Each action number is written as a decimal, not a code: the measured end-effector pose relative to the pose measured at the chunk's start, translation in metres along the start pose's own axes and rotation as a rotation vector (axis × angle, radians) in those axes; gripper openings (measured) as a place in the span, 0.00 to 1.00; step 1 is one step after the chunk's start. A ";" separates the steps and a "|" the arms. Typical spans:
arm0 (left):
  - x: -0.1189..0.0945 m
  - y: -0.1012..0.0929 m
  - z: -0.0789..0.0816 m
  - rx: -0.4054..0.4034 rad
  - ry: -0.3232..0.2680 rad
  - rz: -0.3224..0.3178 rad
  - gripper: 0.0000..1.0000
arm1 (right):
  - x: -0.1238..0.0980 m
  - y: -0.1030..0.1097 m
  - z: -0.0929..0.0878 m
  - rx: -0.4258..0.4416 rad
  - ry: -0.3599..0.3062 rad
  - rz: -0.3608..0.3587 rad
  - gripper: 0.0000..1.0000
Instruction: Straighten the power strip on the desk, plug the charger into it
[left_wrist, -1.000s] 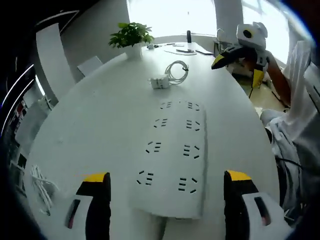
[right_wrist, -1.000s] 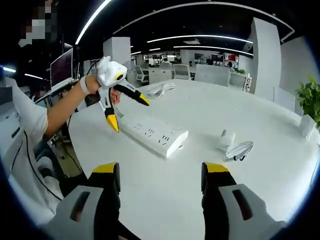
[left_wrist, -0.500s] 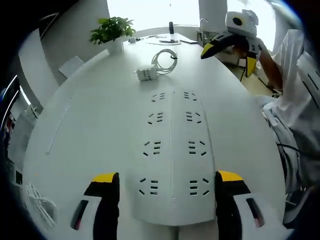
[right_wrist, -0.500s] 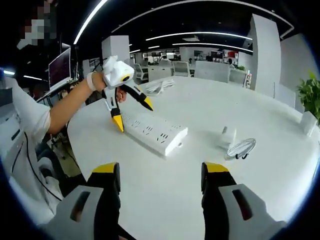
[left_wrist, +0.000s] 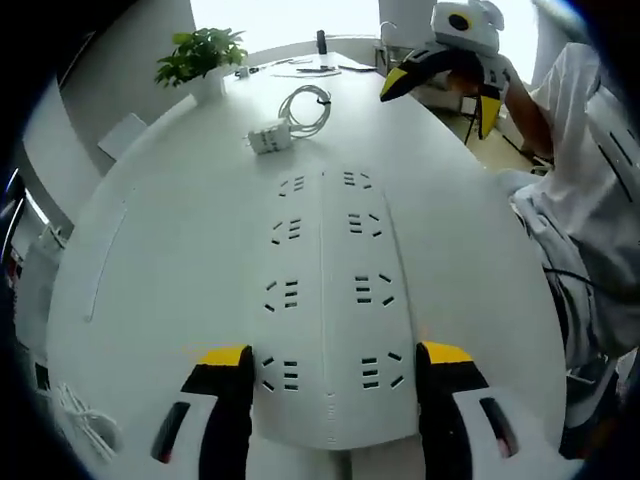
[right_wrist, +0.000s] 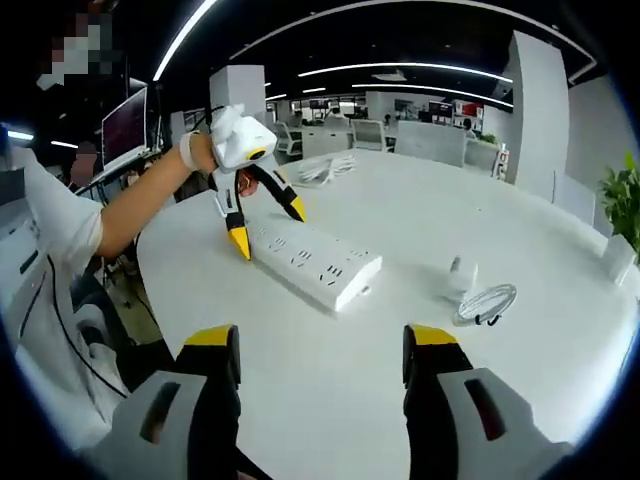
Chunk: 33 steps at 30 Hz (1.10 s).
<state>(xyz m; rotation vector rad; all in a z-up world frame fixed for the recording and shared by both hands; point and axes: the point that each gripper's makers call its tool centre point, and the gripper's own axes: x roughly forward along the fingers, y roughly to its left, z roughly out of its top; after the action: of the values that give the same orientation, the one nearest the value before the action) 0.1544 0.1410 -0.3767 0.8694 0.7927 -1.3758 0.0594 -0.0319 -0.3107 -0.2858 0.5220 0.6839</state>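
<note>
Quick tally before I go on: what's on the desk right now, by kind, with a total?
Power strip: 1
Charger with coiled cable: 1
Potted plant: 1
Loose white cable bundle: 1
Total: 4, not counting a few small items at the far end of the desk, too small to identify.

The left gripper view looks down from close above one end of the power strip (left_wrist: 330, 300), facing along it toward 12 o'clock. The right gripper view sits farther back, facing across the desk (right_wrist: 480, 230); both share the strip and charger (right_wrist: 460, 276).
</note>
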 end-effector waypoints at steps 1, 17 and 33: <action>0.000 0.000 0.000 0.002 0.013 -0.002 0.67 | 0.001 -0.001 0.002 -0.048 0.020 0.009 0.66; -0.001 -0.001 -0.003 -0.007 0.070 -0.005 0.67 | 0.077 -0.021 0.048 -0.452 0.318 0.323 0.73; -0.002 -0.007 -0.005 -0.016 0.058 -0.008 0.67 | 0.131 -0.009 0.016 -0.655 0.579 0.427 0.71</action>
<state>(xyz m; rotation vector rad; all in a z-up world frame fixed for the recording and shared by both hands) 0.1471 0.1464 -0.3781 0.8983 0.8512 -1.3545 0.1570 0.0375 -0.3680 -1.0262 0.9158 1.1931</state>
